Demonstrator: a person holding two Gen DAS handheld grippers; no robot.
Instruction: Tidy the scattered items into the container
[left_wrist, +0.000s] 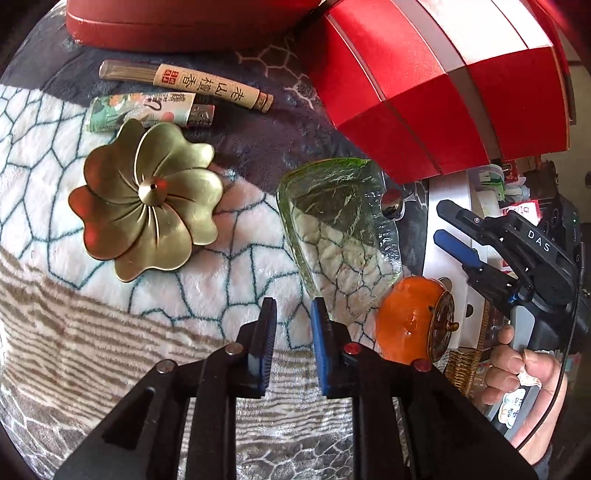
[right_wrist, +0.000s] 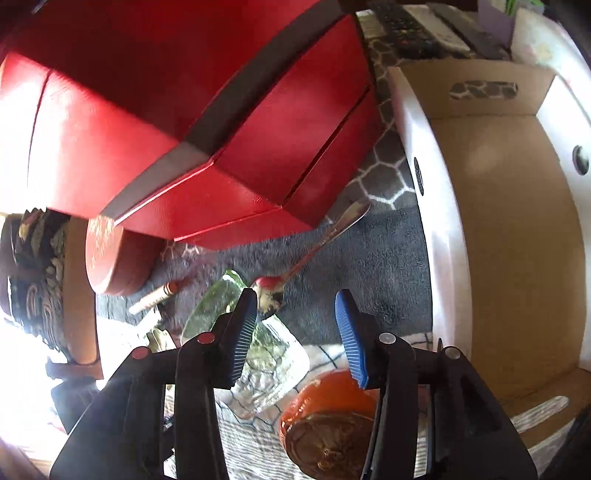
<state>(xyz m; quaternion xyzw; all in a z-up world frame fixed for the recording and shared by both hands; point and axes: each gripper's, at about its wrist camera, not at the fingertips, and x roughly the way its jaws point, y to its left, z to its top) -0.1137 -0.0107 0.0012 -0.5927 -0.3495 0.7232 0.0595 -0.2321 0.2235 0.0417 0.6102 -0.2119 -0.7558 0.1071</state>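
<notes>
Left gripper (left_wrist: 293, 306): being held open, empty, over the blanket (left_wrist: 110, 295).
Right gripper (right_wrist: 295, 301): being held open (nothing between jaws).
Glass dish (left_wrist: 340, 236): lying beside orange jar (left_wrist: 410, 321).
Box (right_wrist: 517, 221): standing right of both.

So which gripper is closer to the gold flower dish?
Left. The left gripper hovers open just beside the gold flower dish; the right gripper is farther off, past the green glass tray.

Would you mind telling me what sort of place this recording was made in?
Probably a home living space: a plush patterned blanket covers the surface, remote controls lie at the far edge, and incense sticks sit beside a brass flower holder.
</notes>
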